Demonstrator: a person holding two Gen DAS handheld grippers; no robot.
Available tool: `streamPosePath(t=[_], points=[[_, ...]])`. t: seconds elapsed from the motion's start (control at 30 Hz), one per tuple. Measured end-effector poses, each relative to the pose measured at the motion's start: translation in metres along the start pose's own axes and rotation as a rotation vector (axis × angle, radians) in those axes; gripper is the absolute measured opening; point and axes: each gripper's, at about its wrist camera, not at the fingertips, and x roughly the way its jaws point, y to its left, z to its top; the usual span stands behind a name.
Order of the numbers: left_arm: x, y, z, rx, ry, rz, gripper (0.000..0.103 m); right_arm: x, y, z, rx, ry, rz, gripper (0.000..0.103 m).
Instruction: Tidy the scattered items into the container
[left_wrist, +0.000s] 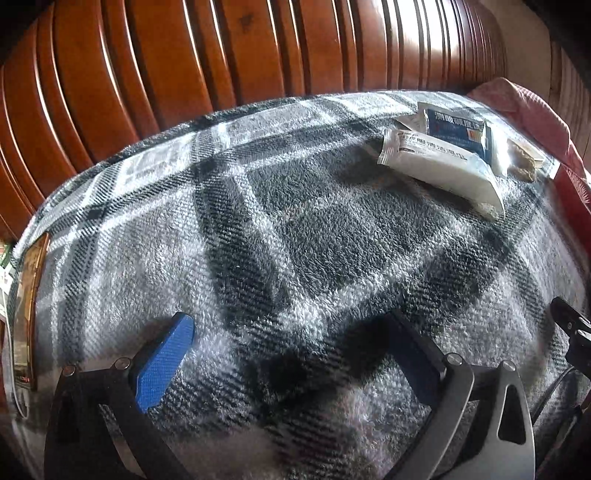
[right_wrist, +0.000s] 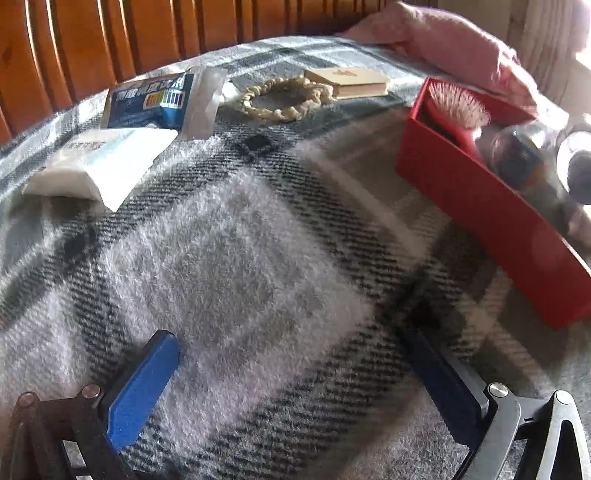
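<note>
On a grey plaid blanket (right_wrist: 236, 243) lie a white packet (right_wrist: 99, 166), a blue packet (right_wrist: 151, 99), a beige braided ring (right_wrist: 284, 101) and a small tan box (right_wrist: 349, 81). At the right stands a red box (right_wrist: 480, 206) holding a bristle hairbrush (right_wrist: 460, 105) and a clear bottle (right_wrist: 524, 155). My right gripper (right_wrist: 291, 343) hovers open over bare blanket, with nothing between its blue pads. In the left wrist view the white packet (left_wrist: 443, 168) and blue packet (left_wrist: 458, 133) lie far right. My left gripper (left_wrist: 291, 328) is open and empty.
A brown slatted wooden headboard (left_wrist: 221, 51) runs along the back edge of the blanket. A pink cloth (right_wrist: 454, 44) lies behind the red box. A brown flat item (left_wrist: 27, 314) sits at the blanket's left edge. Part of the other gripper (left_wrist: 569, 325) shows at the right.
</note>
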Motion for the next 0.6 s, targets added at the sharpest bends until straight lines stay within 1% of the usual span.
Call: streamPosePath(t=[0.6], points=[[0.0015,-0.0021,-0.0026,0.006,0.001,0.010,0.103,0.0019,-0.0011,-0.0087,-0.001,0.003,0.001,0.103]])
